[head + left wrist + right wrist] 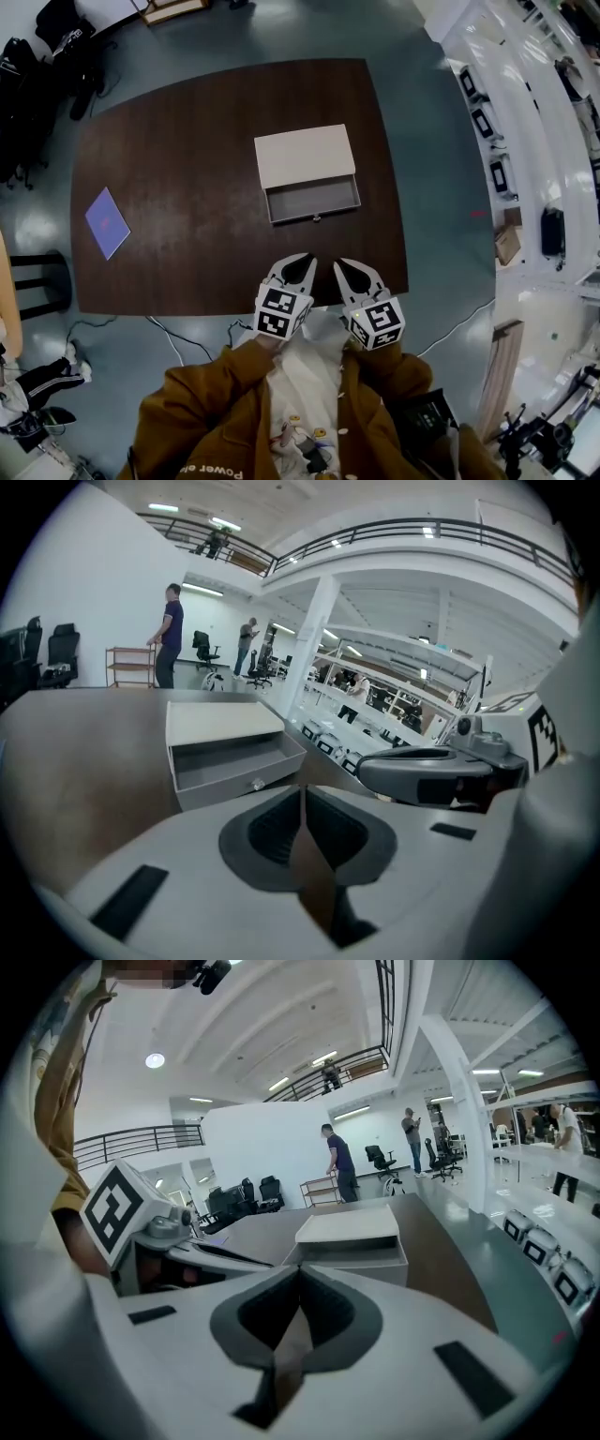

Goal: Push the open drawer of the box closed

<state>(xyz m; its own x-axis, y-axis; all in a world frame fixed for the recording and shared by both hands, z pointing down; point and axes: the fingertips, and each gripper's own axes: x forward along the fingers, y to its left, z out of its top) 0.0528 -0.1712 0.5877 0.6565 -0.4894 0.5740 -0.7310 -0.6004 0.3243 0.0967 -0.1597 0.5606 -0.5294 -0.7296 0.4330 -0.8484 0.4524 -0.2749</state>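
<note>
The box (305, 157) stands near the middle of the tabletop (187, 159). Its drawer (312, 200) is pulled out toward the person and looks empty, and a small knob (316, 217) is seen at the centre of the drawer front. The left tool (302, 262) and the right tool (343, 266) are held side by side over the near edge of the tabletop, well short of the drawer. The jaws of each are pressed together with nothing between them. The push is judged not yet begun.

The jaws are best kept together, so that a single blunt tip is offered to the drawer front. Contact should be made at the middle of the front, just beside the knob, so that the drawer is not skewed in its slot. The box lies slightly turned on the tabletop, so the push should be lined up with the drawer's own run, not with the table edge.

The box looks light and may be shoved along instead of closing. It could be steadied from above with the other tool, and the pressure applied slowly. A blue sheet (107, 222) lies well apart at the left and is not in the way.
</note>
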